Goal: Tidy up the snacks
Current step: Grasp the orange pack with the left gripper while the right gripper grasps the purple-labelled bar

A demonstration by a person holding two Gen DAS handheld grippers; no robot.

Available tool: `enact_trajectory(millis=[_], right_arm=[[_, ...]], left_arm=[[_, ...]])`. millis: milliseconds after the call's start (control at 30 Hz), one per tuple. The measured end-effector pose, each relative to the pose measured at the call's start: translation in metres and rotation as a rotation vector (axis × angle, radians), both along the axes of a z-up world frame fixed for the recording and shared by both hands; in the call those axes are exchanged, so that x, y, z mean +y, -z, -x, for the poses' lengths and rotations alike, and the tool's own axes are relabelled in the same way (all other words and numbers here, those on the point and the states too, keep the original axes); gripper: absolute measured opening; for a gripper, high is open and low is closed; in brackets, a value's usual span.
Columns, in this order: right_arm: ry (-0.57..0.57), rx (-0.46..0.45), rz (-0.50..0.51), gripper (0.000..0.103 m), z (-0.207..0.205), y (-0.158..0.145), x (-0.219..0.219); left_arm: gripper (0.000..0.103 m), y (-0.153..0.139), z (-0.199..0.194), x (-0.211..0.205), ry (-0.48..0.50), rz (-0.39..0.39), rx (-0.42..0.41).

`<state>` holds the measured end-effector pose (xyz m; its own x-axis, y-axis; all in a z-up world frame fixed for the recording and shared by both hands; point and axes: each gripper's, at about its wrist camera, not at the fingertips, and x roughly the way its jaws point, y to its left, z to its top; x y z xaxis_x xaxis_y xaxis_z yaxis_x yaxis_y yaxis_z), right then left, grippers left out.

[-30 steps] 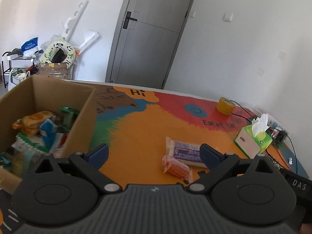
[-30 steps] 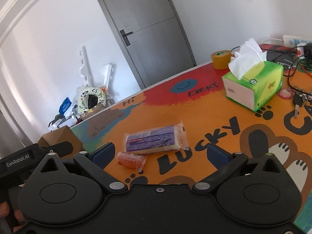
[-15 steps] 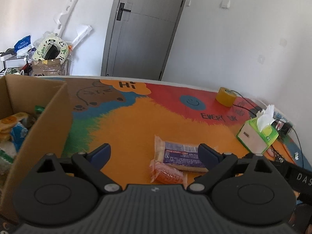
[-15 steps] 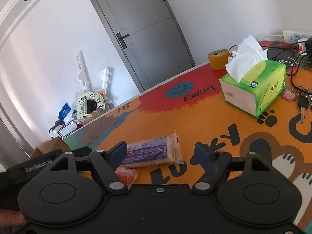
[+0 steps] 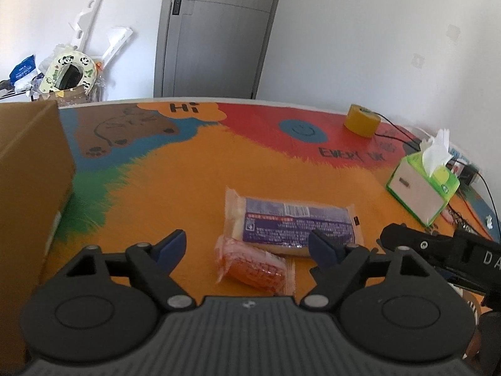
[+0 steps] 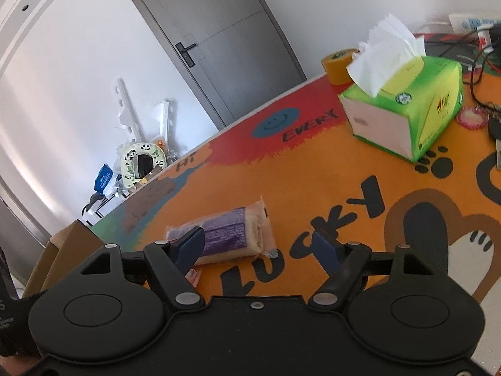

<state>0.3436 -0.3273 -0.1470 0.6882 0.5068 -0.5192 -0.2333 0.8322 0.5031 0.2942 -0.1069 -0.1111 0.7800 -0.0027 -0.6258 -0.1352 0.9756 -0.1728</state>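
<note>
Both claws over two snack packets
Left gripper [image 5: 247,246], jaws just narrowing but released, brackets the orange packet [image 5: 253,263]; right gripper [image 6: 260,246], also released, frames the purple cake pack [image 6: 231,235].

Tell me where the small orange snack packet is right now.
In the left wrist view the orange snack packet lies low and central on the orange mat, against the near edge of the purple-wrapped cake, with the cardboard box off to the left.
</note>
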Motion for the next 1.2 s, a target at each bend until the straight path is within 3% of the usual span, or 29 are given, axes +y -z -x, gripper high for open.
enact_trajectory(millis=[233,400,967,1200], right_arm=[[-0.014,0.004,-0.003,0.074,-0.004,0.005,0.004],[-0.044,-0.018,-0.009,0.067,-0.008,-0.001,0.015],[-0.139,-0.053,-0.021,0.066,-0.035,-0.016,0.069],[-0.177,-0.022,-0.008,0.064,-0.044,-0.004,0.090]], left_arm=[[0.064,0.017,-0.005,-0.004,0.018,0.017,0.025],[0.045,0.018,-0.004,0.001,0.023,0.033,0.005],[0.044,0.009,0.004,0.029,-0.003,0.091,0.008],[0.044,0.011,0.007,0.037,-0.015,0.101,0.014]])
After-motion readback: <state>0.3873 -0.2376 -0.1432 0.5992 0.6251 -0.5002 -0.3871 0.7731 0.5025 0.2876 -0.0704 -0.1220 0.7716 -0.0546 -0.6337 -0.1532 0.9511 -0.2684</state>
